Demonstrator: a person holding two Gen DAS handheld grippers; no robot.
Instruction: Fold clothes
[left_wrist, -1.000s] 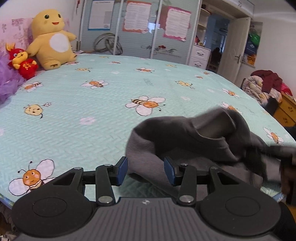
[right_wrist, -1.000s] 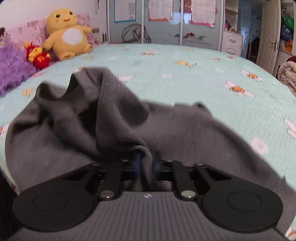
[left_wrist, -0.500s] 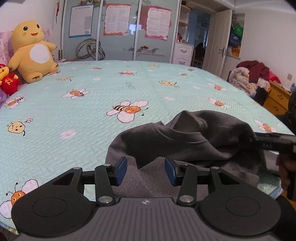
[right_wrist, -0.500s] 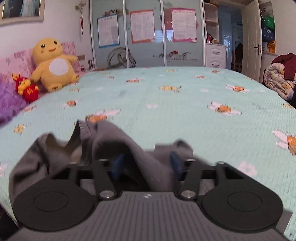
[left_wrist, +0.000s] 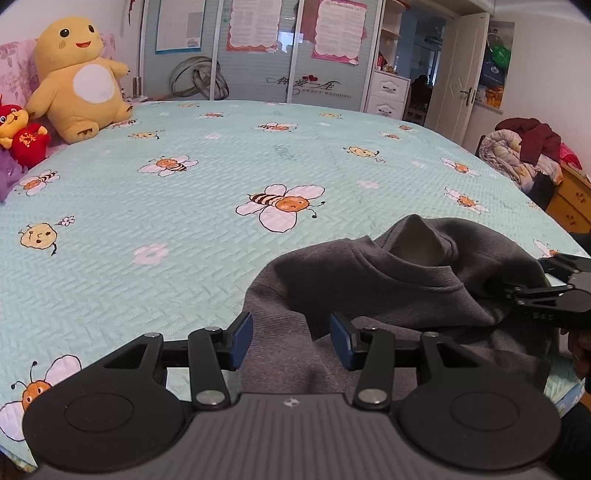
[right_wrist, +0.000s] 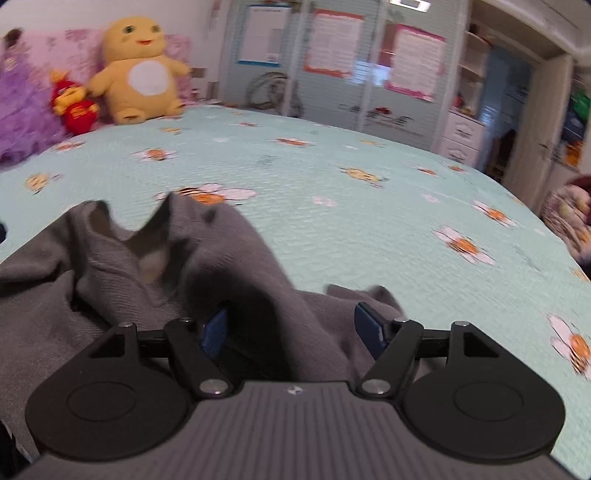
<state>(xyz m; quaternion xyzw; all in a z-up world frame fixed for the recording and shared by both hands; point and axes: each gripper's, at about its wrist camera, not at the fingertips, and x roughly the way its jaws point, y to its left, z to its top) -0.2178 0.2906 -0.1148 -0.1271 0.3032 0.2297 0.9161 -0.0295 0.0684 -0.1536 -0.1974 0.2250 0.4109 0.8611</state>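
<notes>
A dark grey sweater (left_wrist: 388, 291) lies crumpled at the near edge of the bed, its neckline facing up. My left gripper (left_wrist: 287, 338) hovers open over the sweater's left part, with cloth below the gap between its fingers. In the right wrist view the same grey sweater (right_wrist: 207, 266) is heaped in front of me. My right gripper (right_wrist: 291, 330) is open, and a fold of the sweater runs through the gap between its blue pads without being pinched. The right gripper also shows at the right edge of the left wrist view (left_wrist: 546, 295), against the sweater.
The bed (left_wrist: 184, 206) has a light green quilt with bee prints. A yellow plush toy (left_wrist: 79, 79) and a red one (left_wrist: 24, 138) sit at the head. A wardrobe (left_wrist: 258, 48), an open door (left_wrist: 458, 74) and a pile of clothes (left_wrist: 524, 151) stand beyond.
My right gripper went from shut on the sweater to open, and the lifted cloth dropped down onto the bed. The left gripper stayed open and shifted slightly.
</notes>
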